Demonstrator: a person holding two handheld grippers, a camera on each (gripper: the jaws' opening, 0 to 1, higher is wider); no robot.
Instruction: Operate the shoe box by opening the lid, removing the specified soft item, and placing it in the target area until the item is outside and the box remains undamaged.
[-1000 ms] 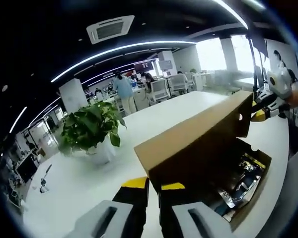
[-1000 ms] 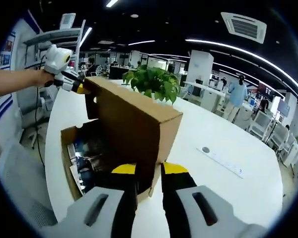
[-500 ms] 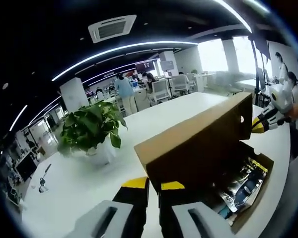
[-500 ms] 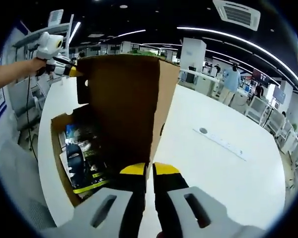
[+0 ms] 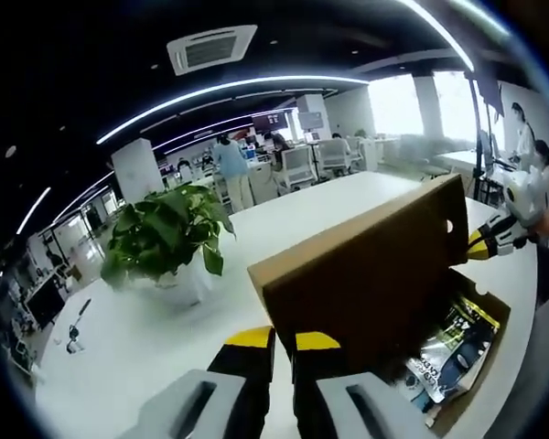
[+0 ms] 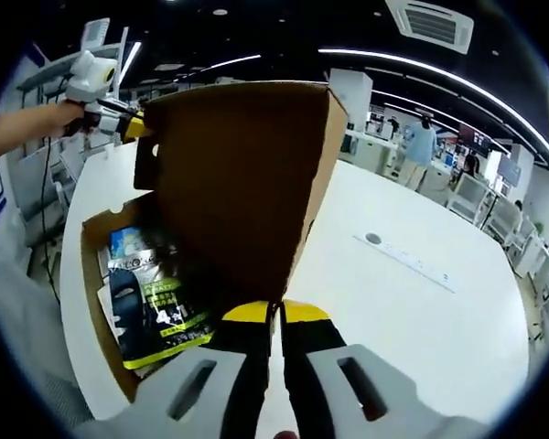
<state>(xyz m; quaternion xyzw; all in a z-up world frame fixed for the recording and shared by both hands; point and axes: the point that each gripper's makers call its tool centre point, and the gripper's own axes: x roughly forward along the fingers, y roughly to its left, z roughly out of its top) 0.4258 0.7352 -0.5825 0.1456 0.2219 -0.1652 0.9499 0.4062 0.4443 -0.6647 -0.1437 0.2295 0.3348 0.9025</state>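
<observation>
Both grippers — left (image 5: pixel 273 343), right (image 6: pixel 276 314) — clamped shut on lid (image 6: pixel 233 174) corners: swing back evenly, sparing cardboard hinge, until packet (image 6: pixel 151 302) fully exposed.

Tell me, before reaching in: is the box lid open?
Open: the brown cardboard lid stands raised, exposing the printed soft packet inside.

— What is the brown shoe box (image 6: pixel 229 183) made of?
— Plain matt cardboard, raised lid and walls alike, with raw cut edges.
— And the black-and-yellow printed packet (image 6: pixel 156 306) inside?
— Glossy plastic film, slightly crinkled, catching the ceiling light.
— The round white table (image 5: pixel 146 338)?
— Smooth, faintly shiny.
— The grippers?
— The right gripper (image 6: pixel 276 313) and left gripper (image 5: pixel 284 342) look like moulded grey plastic with matt black, yellow-tipped ends.
</observation>
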